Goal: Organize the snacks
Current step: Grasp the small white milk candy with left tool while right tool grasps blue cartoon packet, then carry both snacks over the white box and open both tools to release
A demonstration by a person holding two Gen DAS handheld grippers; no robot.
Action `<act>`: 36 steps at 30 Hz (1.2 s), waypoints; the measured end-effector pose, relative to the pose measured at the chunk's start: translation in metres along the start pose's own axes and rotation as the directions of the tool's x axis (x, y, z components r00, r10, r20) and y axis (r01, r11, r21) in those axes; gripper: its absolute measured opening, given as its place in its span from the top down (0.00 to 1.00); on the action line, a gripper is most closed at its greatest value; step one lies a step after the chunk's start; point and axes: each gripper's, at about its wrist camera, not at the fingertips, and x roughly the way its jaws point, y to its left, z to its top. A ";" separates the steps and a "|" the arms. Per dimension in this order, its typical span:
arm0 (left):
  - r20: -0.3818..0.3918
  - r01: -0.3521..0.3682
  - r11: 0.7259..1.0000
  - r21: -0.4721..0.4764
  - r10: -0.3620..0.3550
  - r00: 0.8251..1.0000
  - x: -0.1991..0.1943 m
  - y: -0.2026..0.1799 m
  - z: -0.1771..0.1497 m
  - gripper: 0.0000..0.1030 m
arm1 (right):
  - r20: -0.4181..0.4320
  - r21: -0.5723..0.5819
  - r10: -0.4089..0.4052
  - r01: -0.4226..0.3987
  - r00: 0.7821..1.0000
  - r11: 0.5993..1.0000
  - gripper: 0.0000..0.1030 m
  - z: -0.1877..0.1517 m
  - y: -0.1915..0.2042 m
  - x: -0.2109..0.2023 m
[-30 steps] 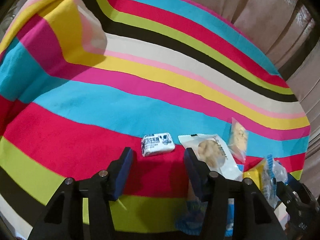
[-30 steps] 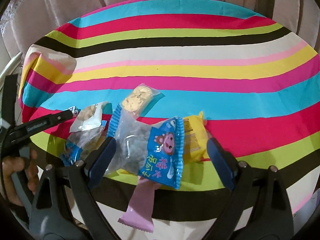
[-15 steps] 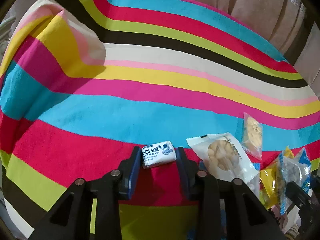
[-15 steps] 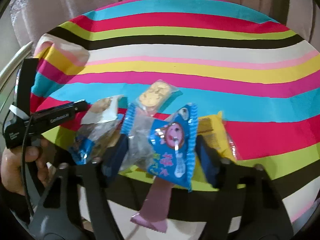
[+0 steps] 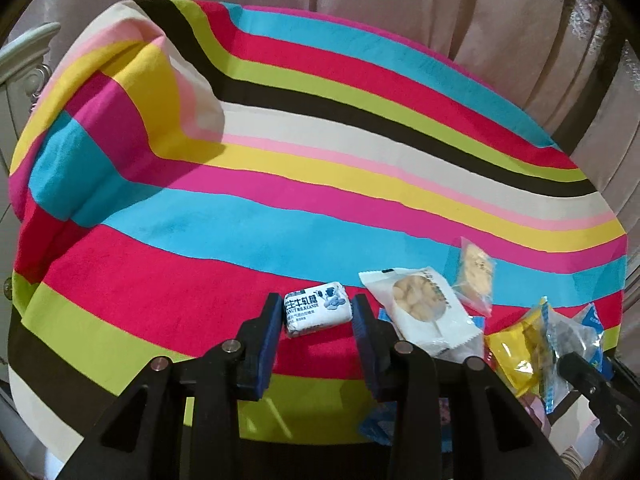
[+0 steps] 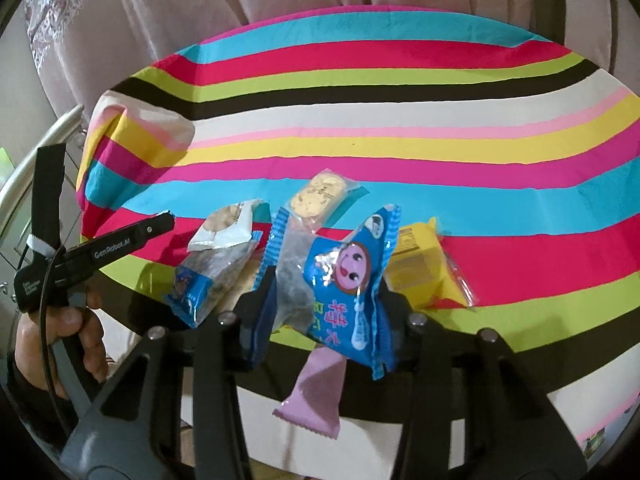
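My left gripper (image 5: 318,314) is shut on a small white peanut milk candy (image 5: 318,313) and holds it above the striped cloth (image 5: 280,200). My right gripper (image 6: 328,300) is shut on a blue pig-face snack bag (image 6: 344,280) and has it lifted off the cloth (image 6: 400,160). A white cookie packet (image 5: 424,308) and a clear cracker packet (image 5: 474,272) lie just right of the left gripper. In the right wrist view the same white packet (image 6: 226,226), cracker packet (image 6: 318,198), a yellow packet (image 6: 420,268) and a pink wrapper (image 6: 316,396) surround the held bag.
The cloth is bunched into a raised fold (image 5: 160,92) at the far left. Beige curtains (image 5: 440,8) hang behind the table. The left gripper body and the hand holding it (image 6: 72,280) show at the left of the right wrist view. A blue-edged clear bag (image 6: 208,280) lies near the front edge.
Both grippers went from open to shut: the left closed on the white candy and raised it, the right closed on the blue pig-face bag and lifted it. Both views pulled back upward.
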 end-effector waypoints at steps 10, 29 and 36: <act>0.025 0.055 0.998 0.039 -0.056 0.998 -0.031 -0.027 -0.012 0.65 | 0.033 0.073 -0.015 0.013 0.999 0.997 0.55 -0.011 -0.028 -0.031; -0.111 0.289 0.901 0.323 -0.267 0.957 -0.066 -0.169 -0.057 0.65 | 0.034 0.220 -0.165 0.153 0.986 0.963 0.55 -0.051 -0.125 -0.094; -0.194 0.373 0.825 0.424 -0.320 0.927 -0.076 -0.224 -0.080 0.65 | 0.020 0.283 -0.223 0.209 0.975 0.936 0.55 -0.075 -0.165 -0.118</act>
